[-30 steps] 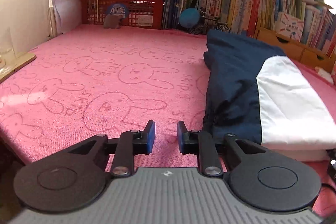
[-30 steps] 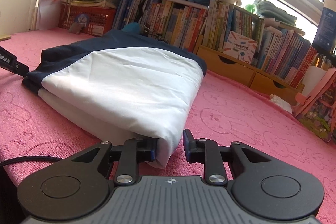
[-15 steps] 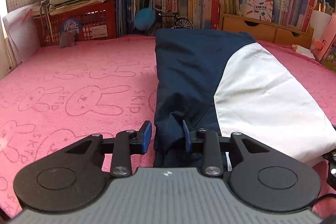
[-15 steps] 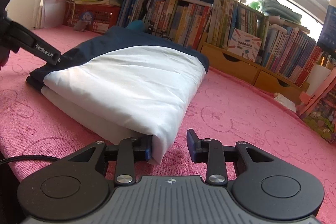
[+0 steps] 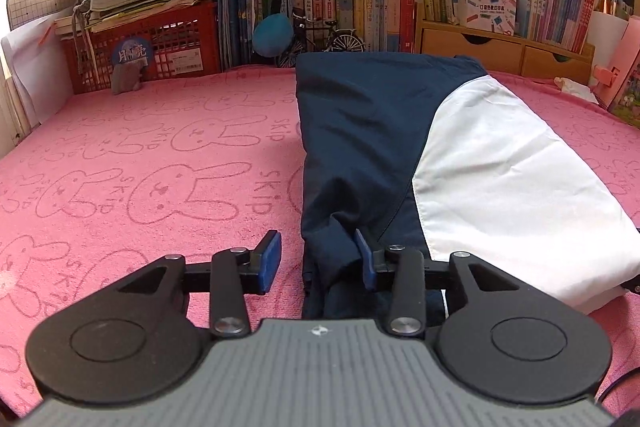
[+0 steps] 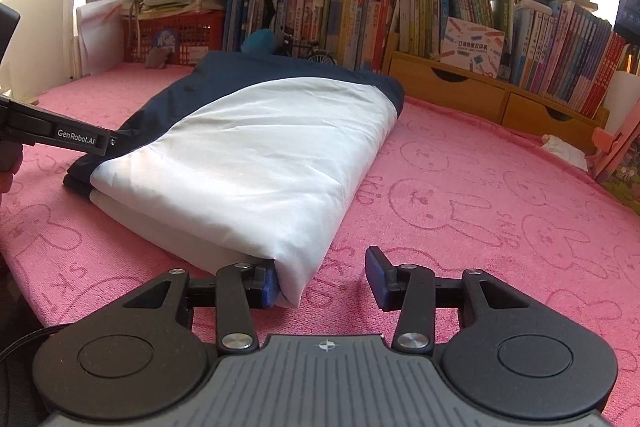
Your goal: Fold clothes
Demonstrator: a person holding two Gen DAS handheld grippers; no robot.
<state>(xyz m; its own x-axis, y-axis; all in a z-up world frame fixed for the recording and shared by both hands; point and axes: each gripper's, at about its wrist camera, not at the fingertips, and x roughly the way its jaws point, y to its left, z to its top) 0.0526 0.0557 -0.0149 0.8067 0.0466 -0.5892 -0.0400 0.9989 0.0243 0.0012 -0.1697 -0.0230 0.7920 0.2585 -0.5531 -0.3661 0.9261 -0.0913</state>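
A pink rabbit-print towel [image 5: 140,155] covered the worktop, and on it, from the centre toward three o'clock in the left wrist view, lay the navy-and-white garment [image 5: 400,147], already folded into a thick rectangle. The step in hand looked like taking both near corners for another fold; next, each pair of fingers would need to close on its corner before lifting. The left gripper [image 5: 318,259] stood wide apart, straddling the navy corner, its right finger touching the cloth. The right gripper [image 6: 326,281] was likewise apart, its left finger against the white corner, gripping nothing.
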